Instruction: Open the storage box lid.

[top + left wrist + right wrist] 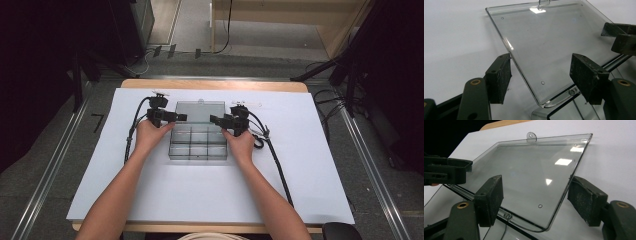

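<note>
Clear plastic lid [200,111] lies folded back flat on the table [300,165] at centre frame behind its compartment box [198,145], so I'd keep my left gripper [541,75] and right gripper [535,200] open, straddling its side edges, then lift evenly.

A clear plastic box [198,142] with a grid of compartments lies open at mid-table, its transparent hinged lid [200,111] folded back flat on the white sheet beyond it, a small hanging tab [531,136] at its far edge.
</note>
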The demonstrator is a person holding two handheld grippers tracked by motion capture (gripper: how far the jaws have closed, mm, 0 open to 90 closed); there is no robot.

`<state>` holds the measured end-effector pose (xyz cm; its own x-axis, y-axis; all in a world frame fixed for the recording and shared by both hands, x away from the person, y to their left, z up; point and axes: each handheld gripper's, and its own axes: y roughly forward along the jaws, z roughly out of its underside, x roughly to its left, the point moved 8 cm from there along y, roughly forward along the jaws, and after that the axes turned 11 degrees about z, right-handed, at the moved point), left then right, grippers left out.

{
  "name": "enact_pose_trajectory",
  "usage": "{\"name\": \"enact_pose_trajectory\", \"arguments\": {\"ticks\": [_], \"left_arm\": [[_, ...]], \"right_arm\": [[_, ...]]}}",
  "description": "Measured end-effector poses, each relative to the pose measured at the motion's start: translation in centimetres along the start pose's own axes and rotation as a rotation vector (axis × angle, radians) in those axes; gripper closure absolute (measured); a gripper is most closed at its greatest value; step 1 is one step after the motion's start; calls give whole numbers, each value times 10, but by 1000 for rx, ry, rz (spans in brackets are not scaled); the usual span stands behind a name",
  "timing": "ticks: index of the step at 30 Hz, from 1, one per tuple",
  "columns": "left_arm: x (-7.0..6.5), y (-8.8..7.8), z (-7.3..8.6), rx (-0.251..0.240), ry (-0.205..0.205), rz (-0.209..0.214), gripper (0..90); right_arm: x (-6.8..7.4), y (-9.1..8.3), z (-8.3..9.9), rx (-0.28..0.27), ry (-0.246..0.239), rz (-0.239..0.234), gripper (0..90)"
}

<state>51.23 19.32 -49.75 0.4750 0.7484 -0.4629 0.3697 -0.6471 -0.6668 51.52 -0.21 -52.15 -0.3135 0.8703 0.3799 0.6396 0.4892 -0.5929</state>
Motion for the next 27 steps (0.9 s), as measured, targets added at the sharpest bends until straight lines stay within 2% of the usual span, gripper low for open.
{"name": "enact_pose_trajectory", "arguments": {"ticks": [16, 27], "left_arm": [[0, 1, 0, -2, 9, 5, 347], [1, 1, 0, -4, 13, 4, 347]], "right_arm": [[-2, 1, 1, 24, 27, -9, 308], [-6, -1, -1, 17, 11, 16, 337]]}}
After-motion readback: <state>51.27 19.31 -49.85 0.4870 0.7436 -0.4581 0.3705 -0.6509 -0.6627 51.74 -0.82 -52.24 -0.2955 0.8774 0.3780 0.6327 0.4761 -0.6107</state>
